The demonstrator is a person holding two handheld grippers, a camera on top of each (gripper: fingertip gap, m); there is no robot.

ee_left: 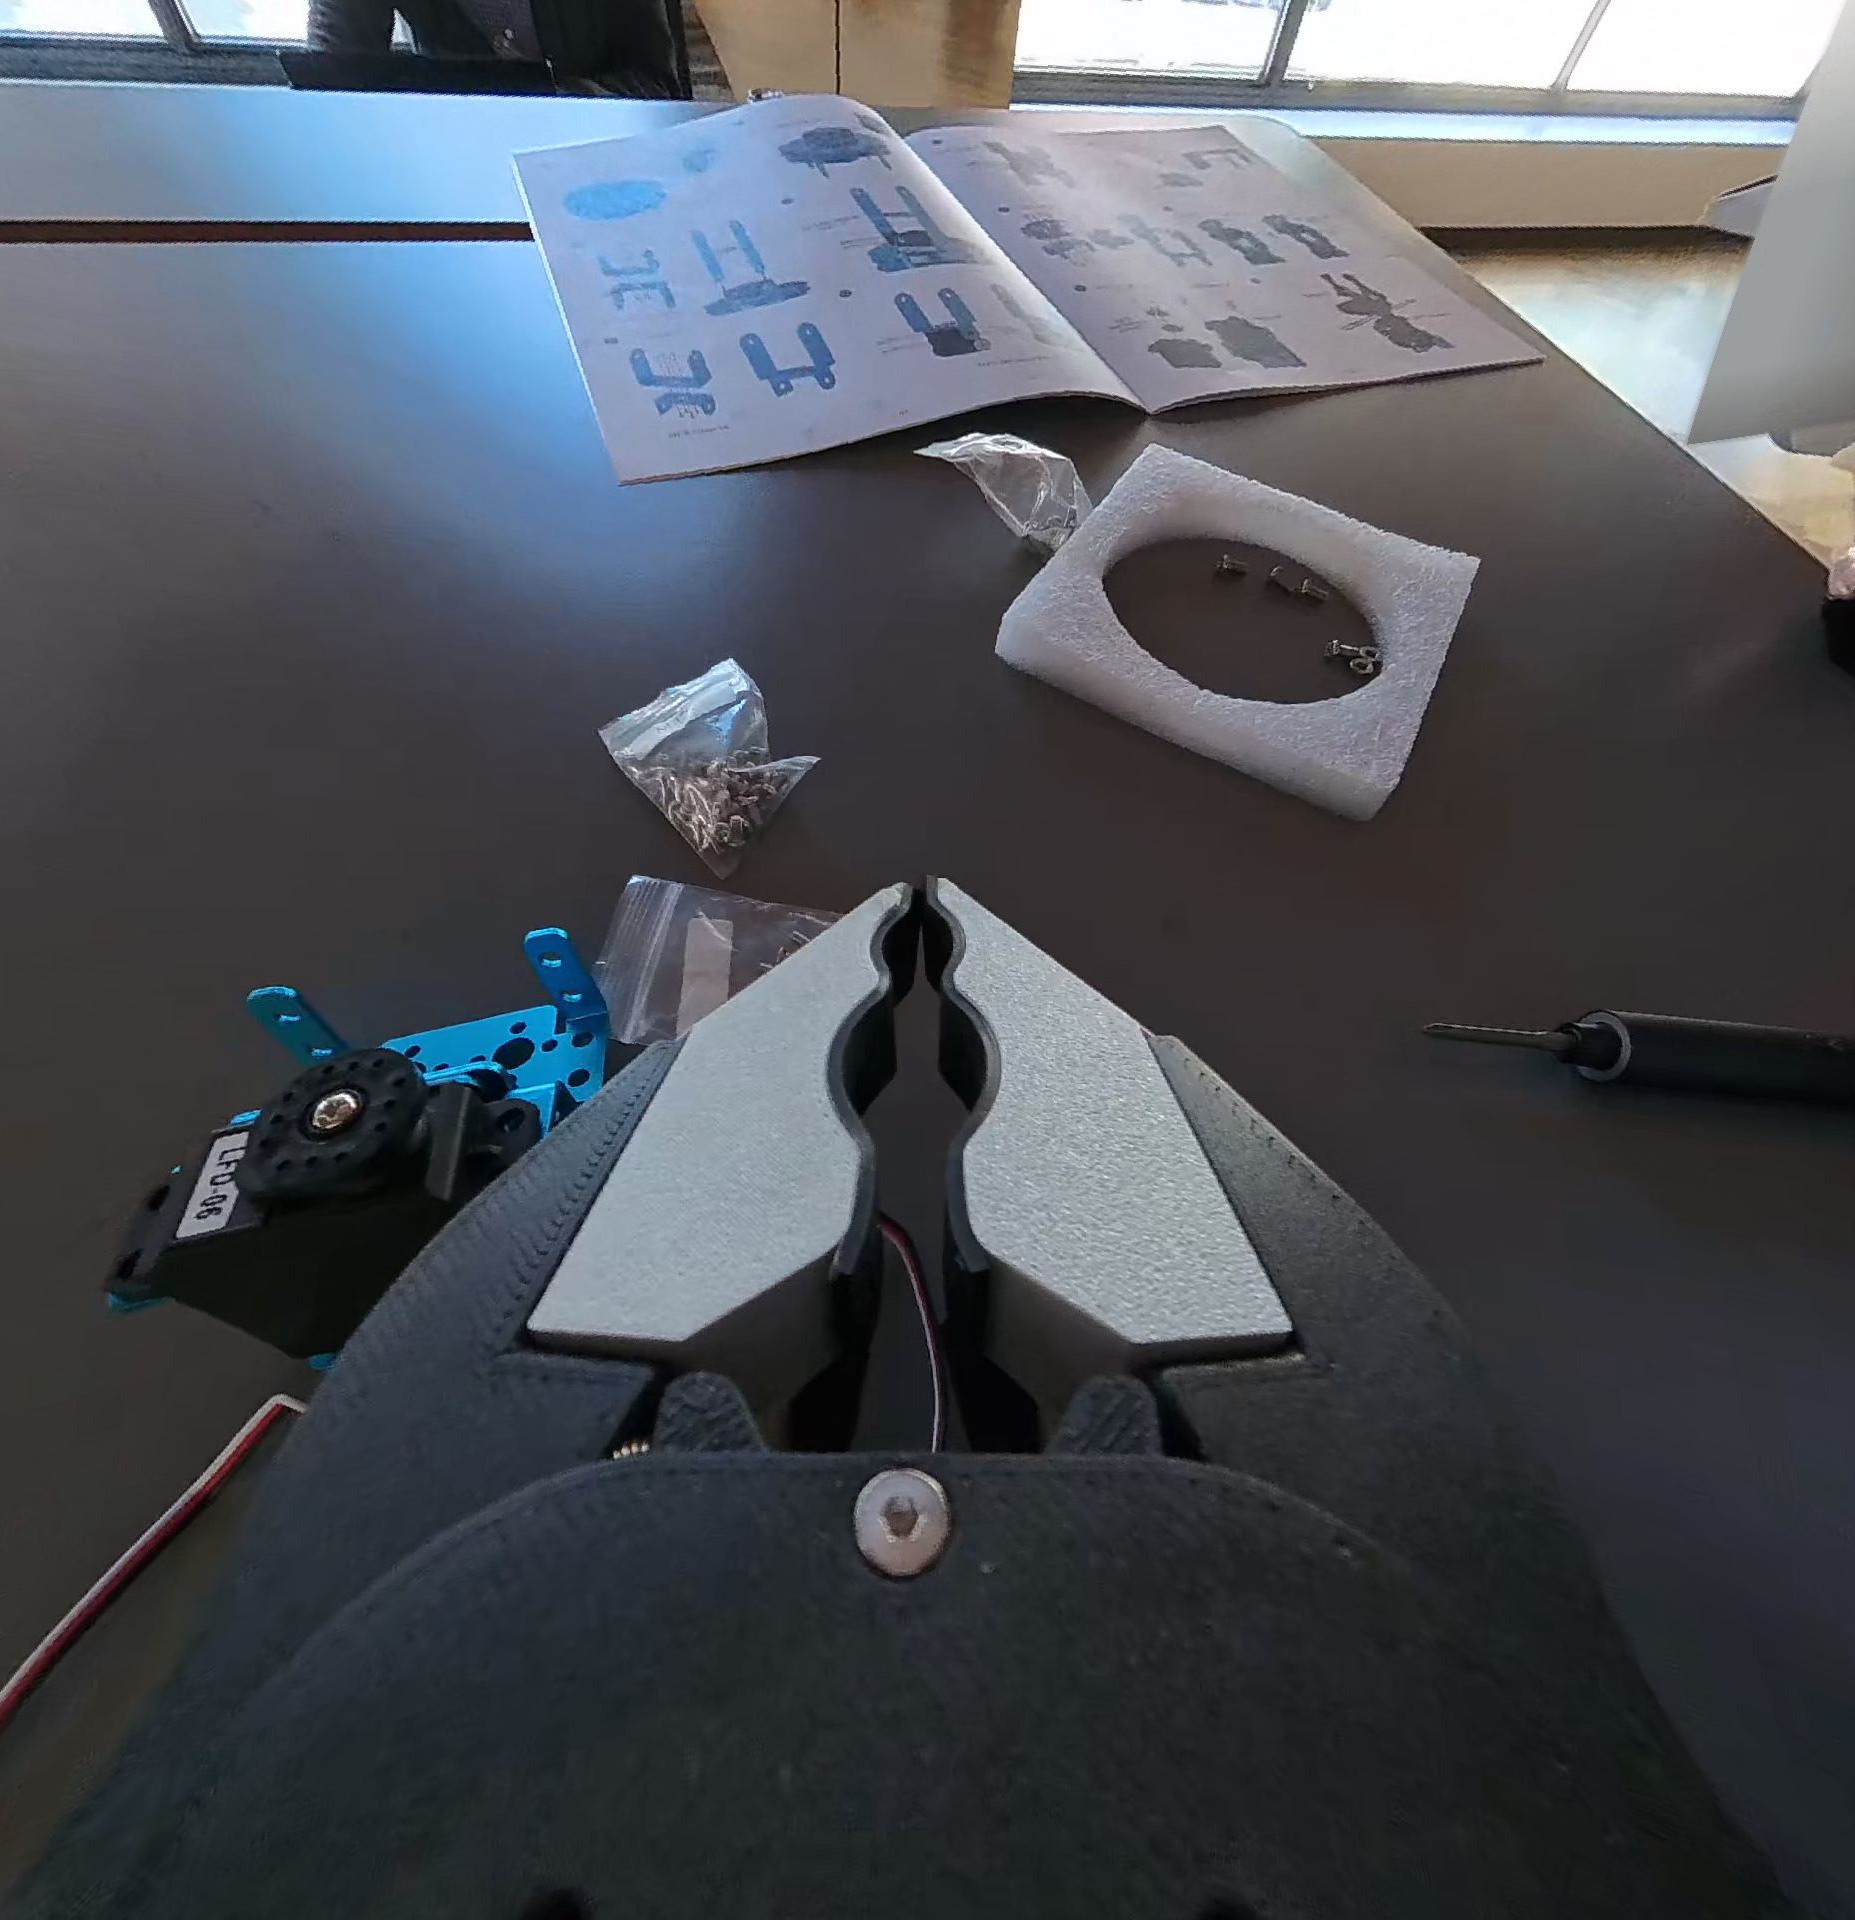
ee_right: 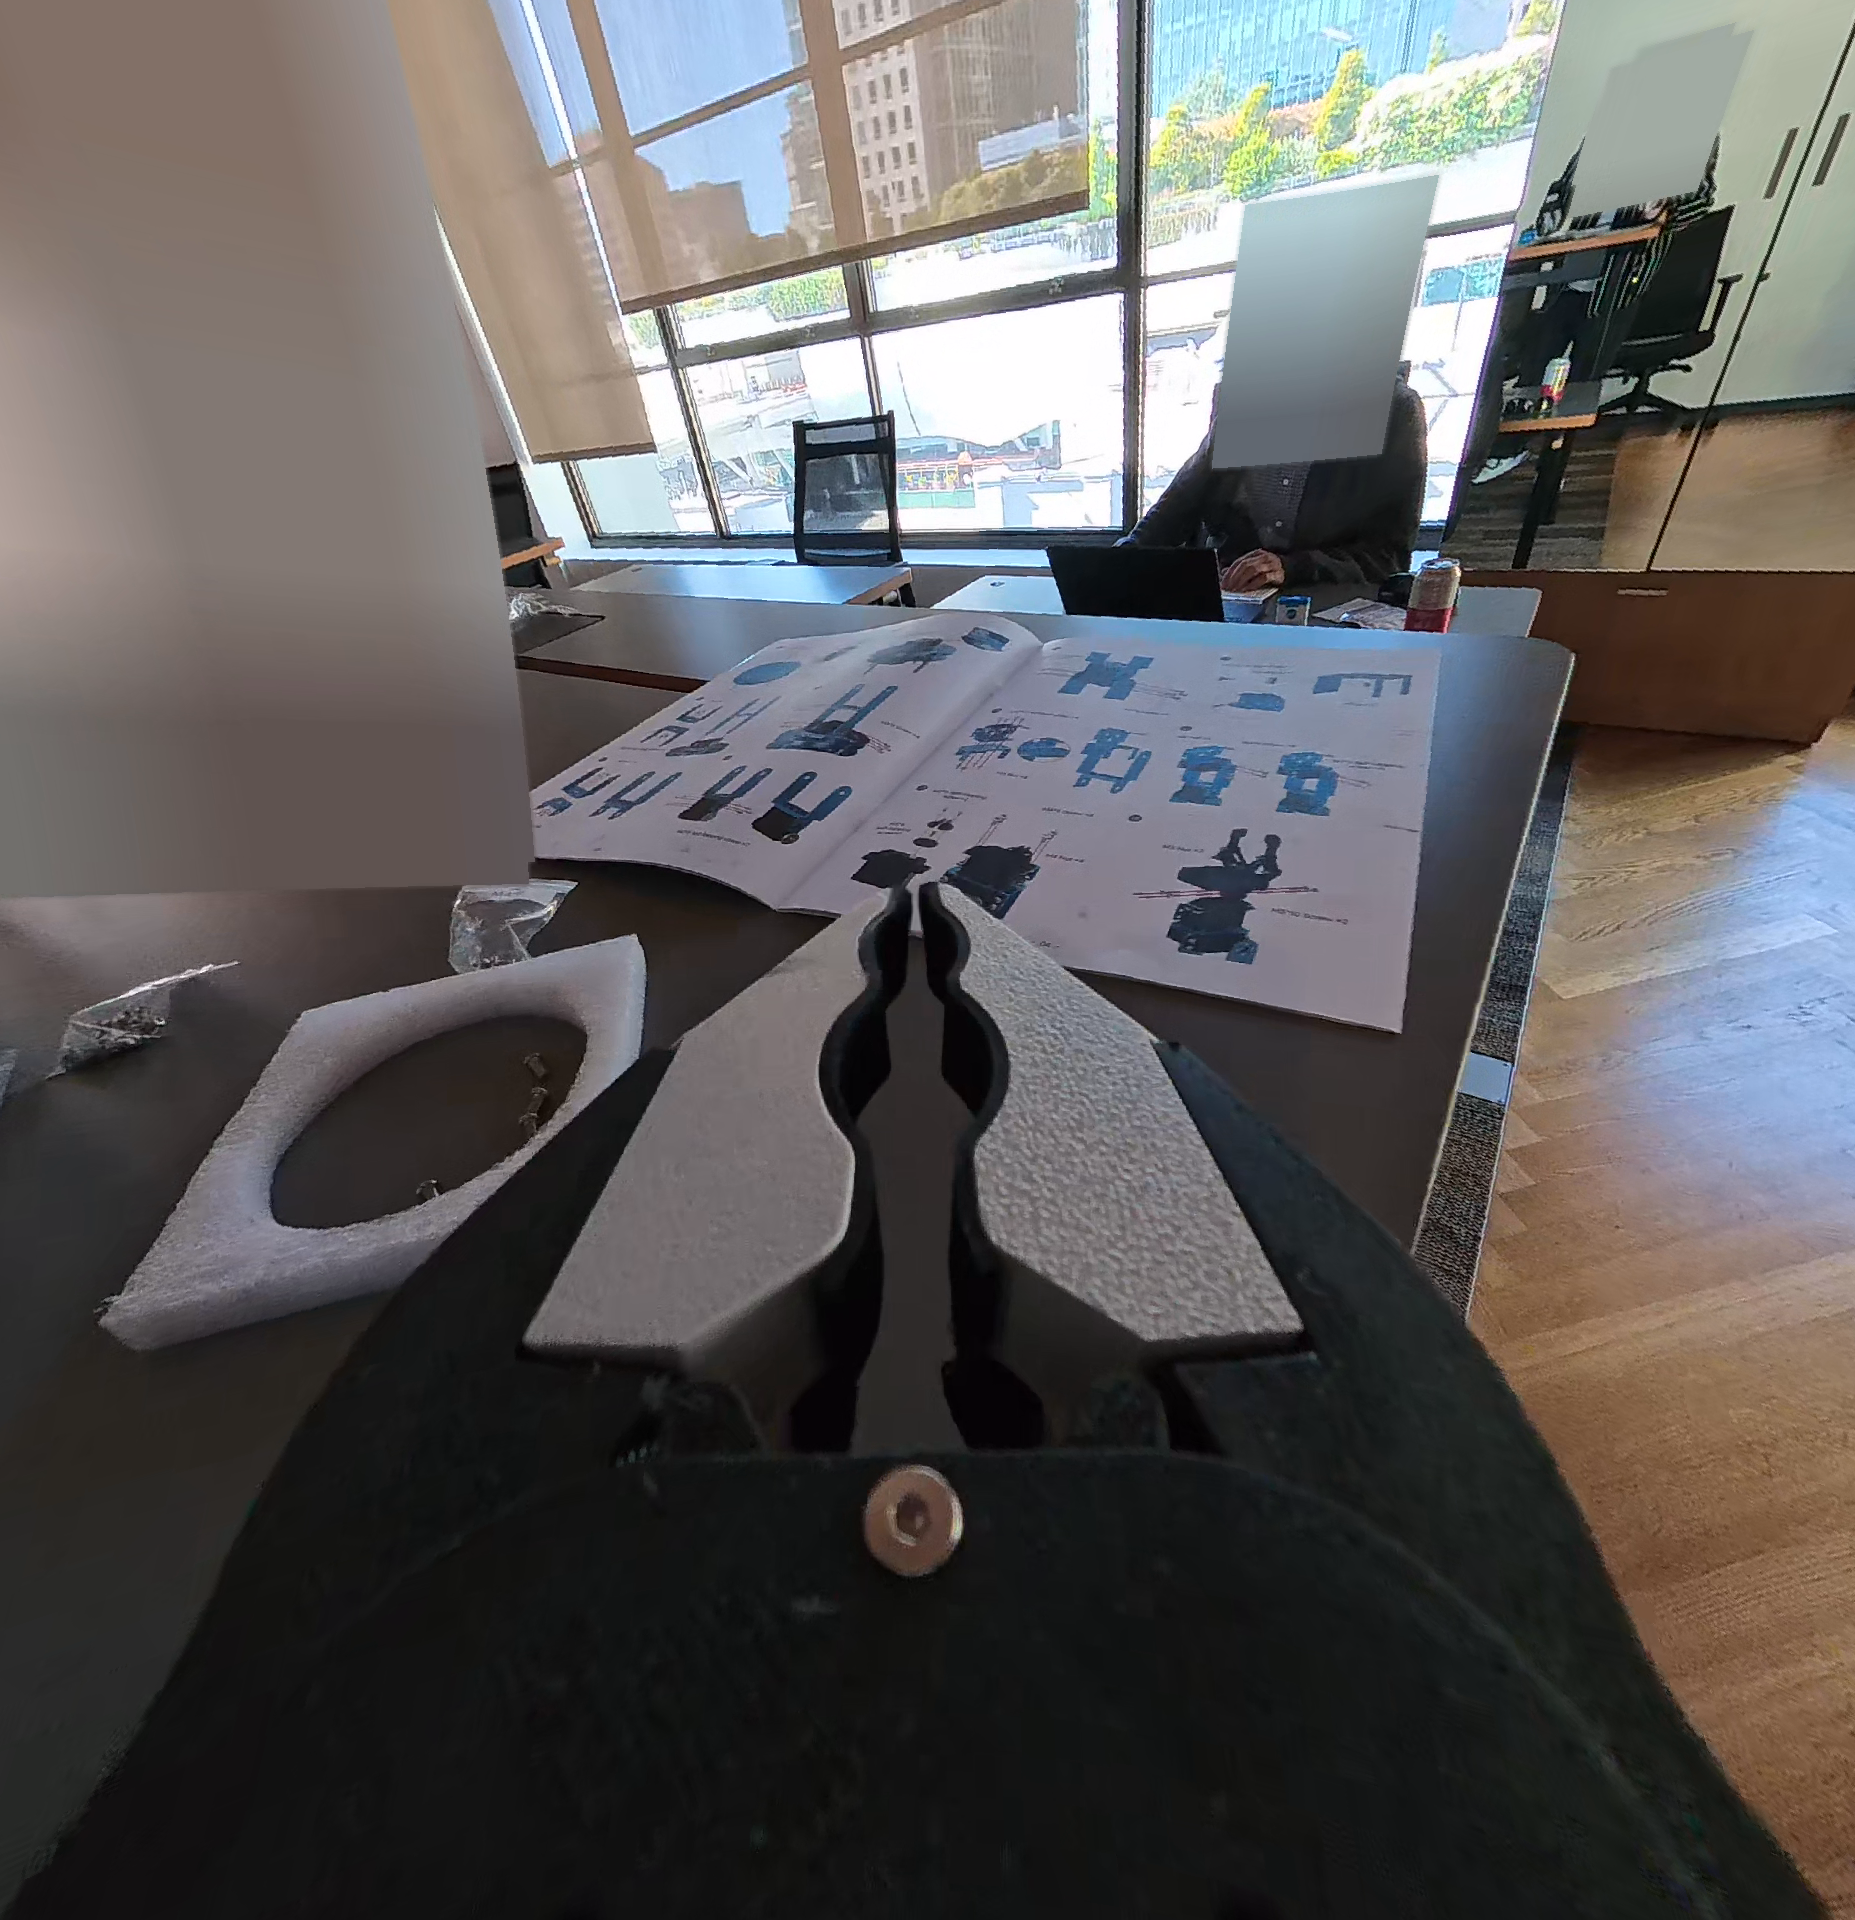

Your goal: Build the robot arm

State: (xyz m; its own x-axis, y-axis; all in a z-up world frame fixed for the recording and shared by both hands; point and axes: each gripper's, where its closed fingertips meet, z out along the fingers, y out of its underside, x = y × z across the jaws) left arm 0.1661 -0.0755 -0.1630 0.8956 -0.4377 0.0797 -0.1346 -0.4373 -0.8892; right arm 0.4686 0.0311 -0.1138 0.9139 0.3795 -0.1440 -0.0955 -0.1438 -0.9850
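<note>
My left gripper (ee_left: 921,899) is shut and empty, low over the dark table (ee_left: 279,623). A black servo in a blue metal bracket (ee_left: 310,1174) lies just to its left, and the servo's red-white wire (ee_left: 918,1330) runs under the fingers. A flat clear bag (ee_left: 694,956) lies by the left finger. A black screwdriver (ee_left: 1681,1055) lies to the right. My right gripper (ee_right: 918,902) is shut and empty, above the table near an open booklet (ee_right: 1006,790). A white foam frame (ee_right: 206,1247) with loose screws (ee_right: 533,1091) inside lies to its left.
The foam frame (ee_left: 1266,748) and the booklet (ee_left: 902,260) also show in the left wrist view, with two bags of screws (ee_left: 710,769) (ee_left: 1016,483). The table's right edge (ee_right: 1494,987) drops to wood floor. A person (ee_right: 1307,520) sits at a far desk with a laptop (ee_right: 1136,582). Across from one pair of fingers to the other is roughly 35 cm. The black screwdriver (ee_left: 1681,1055) is about 15 cm from my left fingertips.
</note>
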